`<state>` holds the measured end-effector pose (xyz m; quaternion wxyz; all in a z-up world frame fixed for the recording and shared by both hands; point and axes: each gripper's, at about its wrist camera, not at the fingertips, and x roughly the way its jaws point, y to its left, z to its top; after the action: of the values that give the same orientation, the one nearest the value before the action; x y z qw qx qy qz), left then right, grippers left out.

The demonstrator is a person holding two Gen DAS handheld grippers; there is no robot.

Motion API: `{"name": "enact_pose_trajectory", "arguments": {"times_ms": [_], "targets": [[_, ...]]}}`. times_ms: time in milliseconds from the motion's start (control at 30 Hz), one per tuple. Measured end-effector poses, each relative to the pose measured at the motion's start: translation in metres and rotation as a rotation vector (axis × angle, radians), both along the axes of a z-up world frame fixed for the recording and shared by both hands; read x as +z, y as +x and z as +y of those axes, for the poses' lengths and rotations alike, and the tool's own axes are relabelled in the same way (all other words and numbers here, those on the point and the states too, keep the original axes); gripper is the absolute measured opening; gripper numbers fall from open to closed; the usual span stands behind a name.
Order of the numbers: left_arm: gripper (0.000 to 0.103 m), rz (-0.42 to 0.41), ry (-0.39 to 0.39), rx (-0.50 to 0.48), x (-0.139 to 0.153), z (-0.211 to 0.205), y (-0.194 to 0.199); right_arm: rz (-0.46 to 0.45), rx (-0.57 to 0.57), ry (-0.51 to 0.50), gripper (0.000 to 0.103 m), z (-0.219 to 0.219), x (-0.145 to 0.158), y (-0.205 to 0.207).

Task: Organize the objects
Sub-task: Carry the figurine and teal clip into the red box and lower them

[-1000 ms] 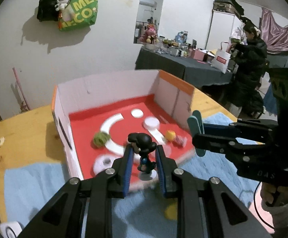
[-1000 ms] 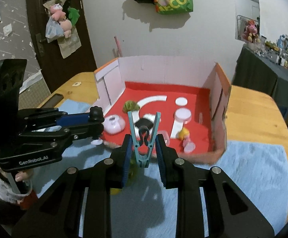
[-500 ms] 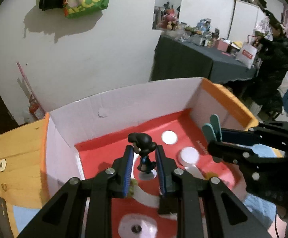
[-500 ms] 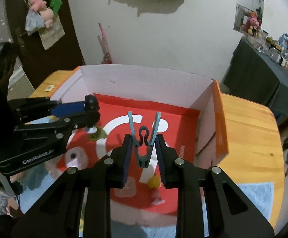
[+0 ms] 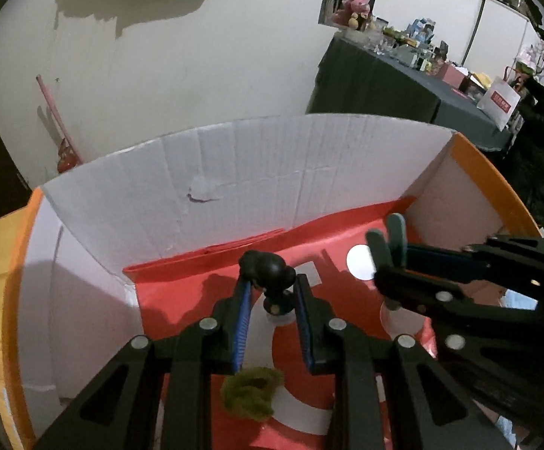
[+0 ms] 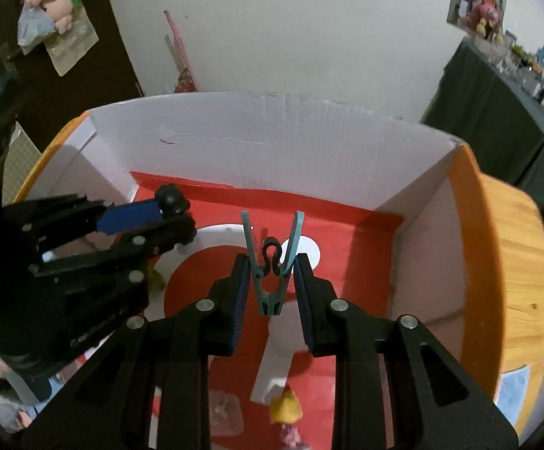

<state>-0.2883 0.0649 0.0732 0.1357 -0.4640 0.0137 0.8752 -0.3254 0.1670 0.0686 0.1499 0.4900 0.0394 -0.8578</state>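
Left fingers (image 5: 273,294) pinching black figurine (image 5: 270,277), right fingers (image 6: 272,281) pinching teal clothespin (image 6: 272,262), both over red-floored box (image 5: 234,172).

Right gripper (image 6: 272,281) fingers clamp a teal clothespin (image 6: 271,262) above the red-floored box (image 6: 272,142).

A small black round-headed toy figurine (image 5: 270,281) stands upright, pinched between the left tongs (image 5: 272,292) above the red floor of the white-walled cardboard box (image 5: 272,172). A teal plastic clothespin (image 6: 272,262), handles up, sits clamped in the right tongs (image 6: 272,281).
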Motion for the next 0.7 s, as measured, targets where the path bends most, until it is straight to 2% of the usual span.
{"name": "enact_pose_trajectory", "arguments": {"times_ms": [233, 700], "targets": [[0.022, -0.066, -0.005, 0.016, -0.007, -0.003, -0.013, -0.104, -0.028, 0.003, 0.023, 0.002, -0.018, -0.027], [0.023, -0.167, 0.016, 0.013, -0.008, 0.000, -0.037, -0.148, -0.044, 0.039, 0.023, 0.012, -0.029, -0.041]]}}
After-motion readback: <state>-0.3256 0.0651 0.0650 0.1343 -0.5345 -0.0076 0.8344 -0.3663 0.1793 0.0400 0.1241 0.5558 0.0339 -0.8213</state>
